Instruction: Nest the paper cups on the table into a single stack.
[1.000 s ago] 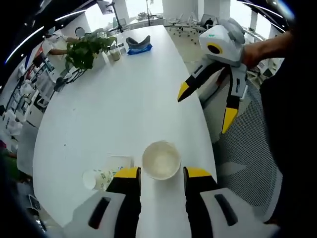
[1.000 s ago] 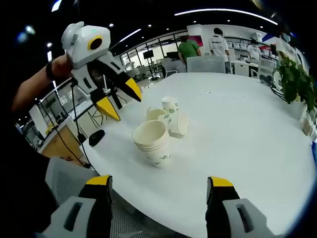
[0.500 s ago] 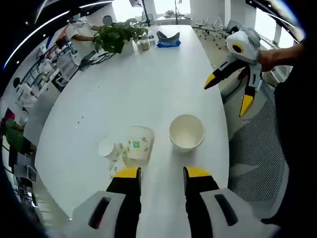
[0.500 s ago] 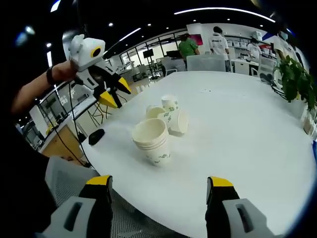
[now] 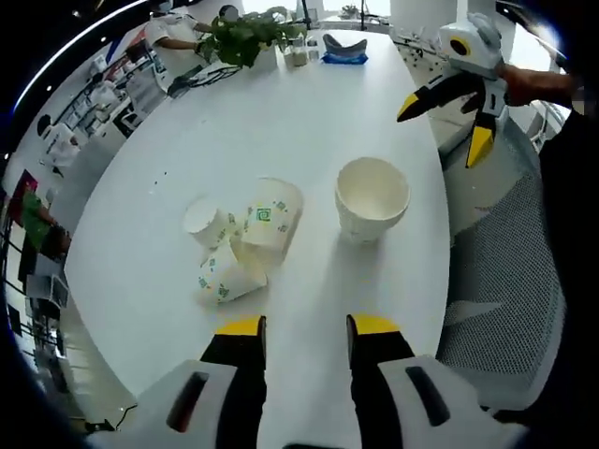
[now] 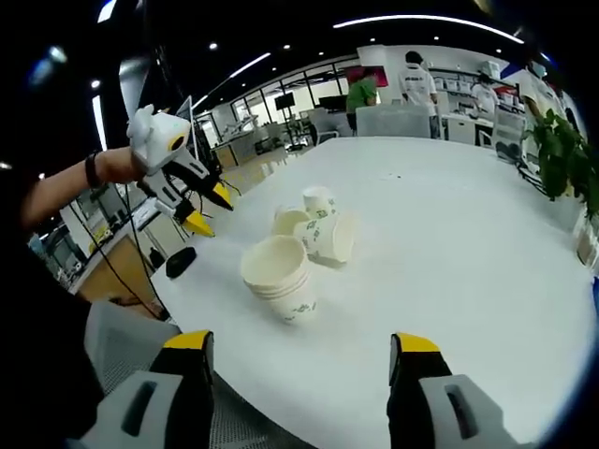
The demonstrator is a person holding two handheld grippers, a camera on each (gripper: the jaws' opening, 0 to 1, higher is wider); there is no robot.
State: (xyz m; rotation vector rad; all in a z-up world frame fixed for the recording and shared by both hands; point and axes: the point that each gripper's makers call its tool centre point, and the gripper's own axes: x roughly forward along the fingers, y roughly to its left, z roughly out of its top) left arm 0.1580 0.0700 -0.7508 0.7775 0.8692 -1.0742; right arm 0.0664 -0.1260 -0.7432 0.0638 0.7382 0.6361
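Cups sit mid-table: upright stack near the edge, three loose cups tipped over just beside it. Left gripper and right gripper both empty, jaws apart.

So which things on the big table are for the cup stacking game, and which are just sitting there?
For the job:
upright stack of nested white paper cups
three loose white paper cups with green print, one upside down, two tipped over
left gripper
right gripper

Just lying about:
green leafy plant
blue and grey object beyond the plant
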